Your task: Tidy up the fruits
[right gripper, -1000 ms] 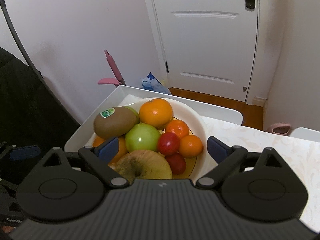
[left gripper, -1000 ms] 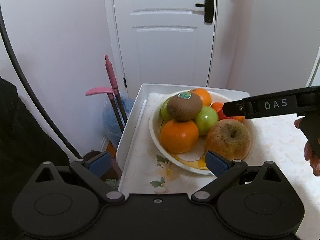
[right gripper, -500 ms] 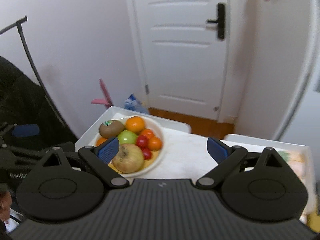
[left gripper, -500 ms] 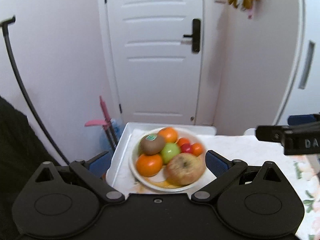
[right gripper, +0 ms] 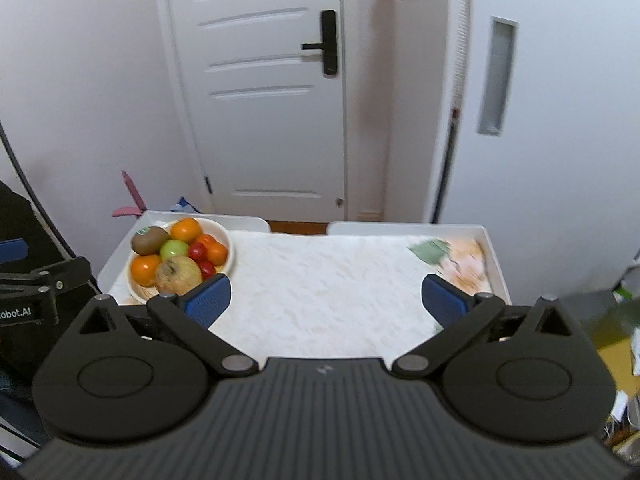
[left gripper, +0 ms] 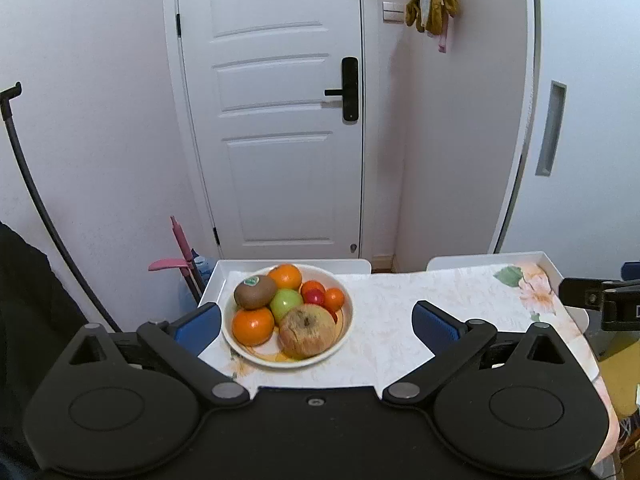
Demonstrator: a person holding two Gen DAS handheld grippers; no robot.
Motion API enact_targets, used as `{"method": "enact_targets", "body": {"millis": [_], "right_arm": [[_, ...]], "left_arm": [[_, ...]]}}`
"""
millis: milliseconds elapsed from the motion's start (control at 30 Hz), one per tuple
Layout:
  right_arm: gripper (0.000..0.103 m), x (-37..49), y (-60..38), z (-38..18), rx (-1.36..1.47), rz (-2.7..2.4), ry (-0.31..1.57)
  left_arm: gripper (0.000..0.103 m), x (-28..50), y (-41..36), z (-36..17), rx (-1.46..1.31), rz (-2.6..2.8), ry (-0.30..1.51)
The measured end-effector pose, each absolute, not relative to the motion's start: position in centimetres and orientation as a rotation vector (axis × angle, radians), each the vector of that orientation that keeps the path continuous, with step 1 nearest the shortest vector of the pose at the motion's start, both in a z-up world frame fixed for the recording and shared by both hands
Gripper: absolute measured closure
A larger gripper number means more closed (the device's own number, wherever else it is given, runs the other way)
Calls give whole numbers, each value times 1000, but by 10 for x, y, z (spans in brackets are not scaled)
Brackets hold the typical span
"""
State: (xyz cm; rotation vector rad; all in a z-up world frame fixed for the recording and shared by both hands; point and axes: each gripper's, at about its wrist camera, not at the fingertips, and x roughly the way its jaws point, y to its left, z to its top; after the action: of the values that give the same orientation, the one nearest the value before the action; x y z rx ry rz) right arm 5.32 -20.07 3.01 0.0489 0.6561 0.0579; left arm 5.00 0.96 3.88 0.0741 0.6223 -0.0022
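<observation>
Fruit bowl (left gripper: 346,322) on table's (left gripper: 440,296) left end, before door (left gripper: 280,120).

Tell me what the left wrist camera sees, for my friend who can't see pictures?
A white bowl piled with fruit sits on a flowery table: a kiwi, oranges, a green apple and a big brownish apple. The left gripper is open and empty in front of it, with a white door behind.

white bowl (left gripper: 347,322), brown kiwi (left gripper: 255,291), green apple (left gripper: 285,303), floral tablecloth (left gripper: 460,296)
</observation>
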Motion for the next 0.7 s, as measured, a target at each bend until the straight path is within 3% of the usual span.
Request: {"method": "enact_targets", "body": {"millis": [700], "right_arm": [[0, 30, -217, 20, 78, 0, 690]], "left_arm": [[0, 38, 2, 37, 76, -9, 619]]}}
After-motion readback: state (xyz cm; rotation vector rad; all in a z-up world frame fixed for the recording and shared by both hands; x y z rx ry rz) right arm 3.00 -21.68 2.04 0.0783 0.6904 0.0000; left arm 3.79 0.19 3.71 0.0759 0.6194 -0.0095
